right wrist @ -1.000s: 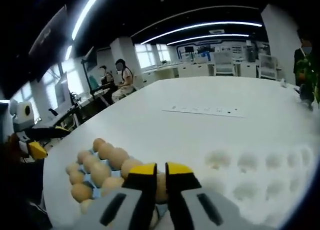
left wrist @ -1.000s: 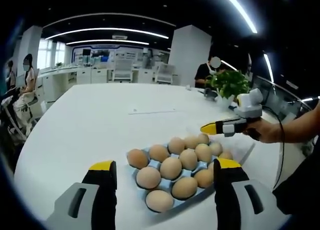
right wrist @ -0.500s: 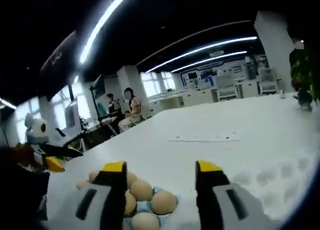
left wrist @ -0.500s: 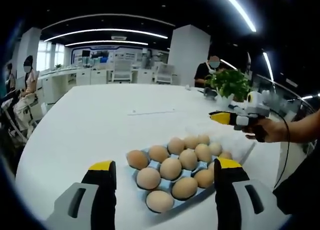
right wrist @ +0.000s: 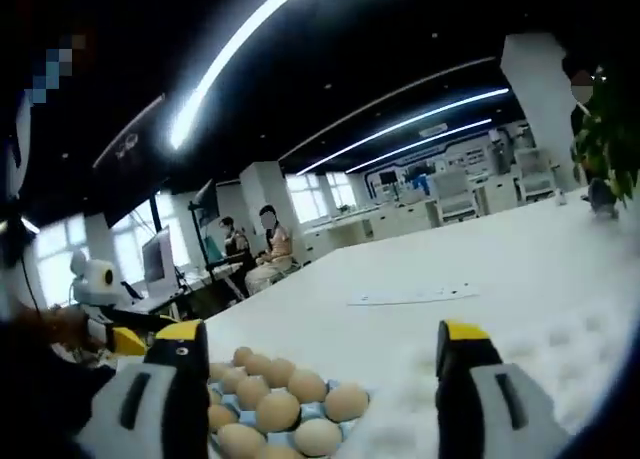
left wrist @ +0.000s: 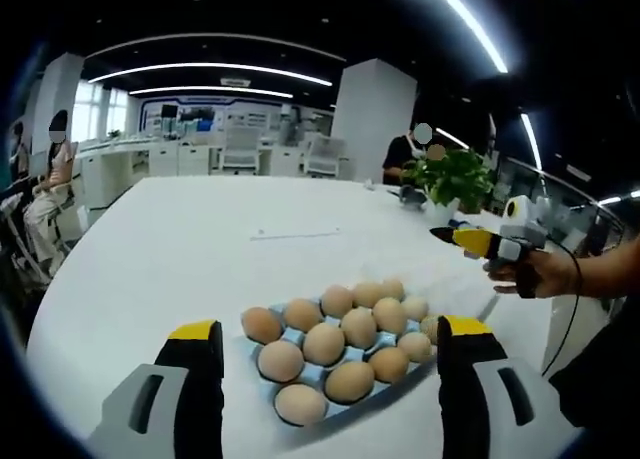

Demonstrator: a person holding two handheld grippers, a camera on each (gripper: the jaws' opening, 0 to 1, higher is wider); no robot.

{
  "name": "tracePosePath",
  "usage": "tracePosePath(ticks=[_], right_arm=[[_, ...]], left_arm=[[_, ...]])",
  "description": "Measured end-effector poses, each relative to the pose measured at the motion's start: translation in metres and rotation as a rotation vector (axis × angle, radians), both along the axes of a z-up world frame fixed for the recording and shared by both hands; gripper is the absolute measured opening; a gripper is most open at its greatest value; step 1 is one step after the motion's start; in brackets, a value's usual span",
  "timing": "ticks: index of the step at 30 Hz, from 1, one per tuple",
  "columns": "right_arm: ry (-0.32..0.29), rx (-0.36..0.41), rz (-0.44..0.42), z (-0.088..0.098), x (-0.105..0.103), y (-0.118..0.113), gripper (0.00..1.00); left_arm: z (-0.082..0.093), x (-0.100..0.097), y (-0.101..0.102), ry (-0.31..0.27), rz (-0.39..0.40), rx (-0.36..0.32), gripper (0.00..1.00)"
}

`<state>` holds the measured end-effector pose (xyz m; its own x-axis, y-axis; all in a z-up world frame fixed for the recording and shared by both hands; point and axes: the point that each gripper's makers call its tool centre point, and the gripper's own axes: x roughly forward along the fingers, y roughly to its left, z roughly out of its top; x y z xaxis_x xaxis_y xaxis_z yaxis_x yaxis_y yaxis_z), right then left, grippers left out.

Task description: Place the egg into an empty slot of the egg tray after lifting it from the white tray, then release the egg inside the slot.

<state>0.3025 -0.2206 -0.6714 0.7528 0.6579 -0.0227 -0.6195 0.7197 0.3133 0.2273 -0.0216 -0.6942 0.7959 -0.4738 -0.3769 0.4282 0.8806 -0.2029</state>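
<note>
Left gripper (left wrist: 330, 339) jaws wide apart, empty, egg tray (left wrist: 300, 374) between them. Right gripper (right wrist: 315, 344) also spread, empty; its view adds the white tray (right wrist: 560, 364) right of its jaws.

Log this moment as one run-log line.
left tongs: open, empty | right tongs: open, empty | eggs: in egg tray on table

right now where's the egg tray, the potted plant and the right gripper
egg tray (left wrist: 256, 357), left gripper view, blue rim
potted plant (left wrist: 452, 175), left gripper view, leaves
right gripper (left wrist: 470, 240), left gripper view, yellow jaw tips
</note>
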Motion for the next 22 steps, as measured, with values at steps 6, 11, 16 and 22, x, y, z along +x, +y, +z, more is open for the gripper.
tracePosePath(ticks=[6,11,16,22], right_arm=[[0.002,-0.005,-0.019,0.002,-0.006,-0.006,0.94],[0.003,-0.003,-0.035,0.002,-0.011,-0.01,0.93],[0.007,-0.003,-0.044,0.002,-0.014,-0.013,0.91],[0.001,0.009,-0.061,0.006,-0.014,-0.015,0.9]], left_arm=[[0.006,-0.003,0.003,-0.025,0.008,0.006,0.91],[0.006,-0.006,0.001,-0.027,0.001,0.0,0.9],[0.007,-0.01,-0.001,-0.028,-0.008,-0.007,0.89],[0.01,-0.012,0.0,-0.034,-0.01,-0.005,0.88]])
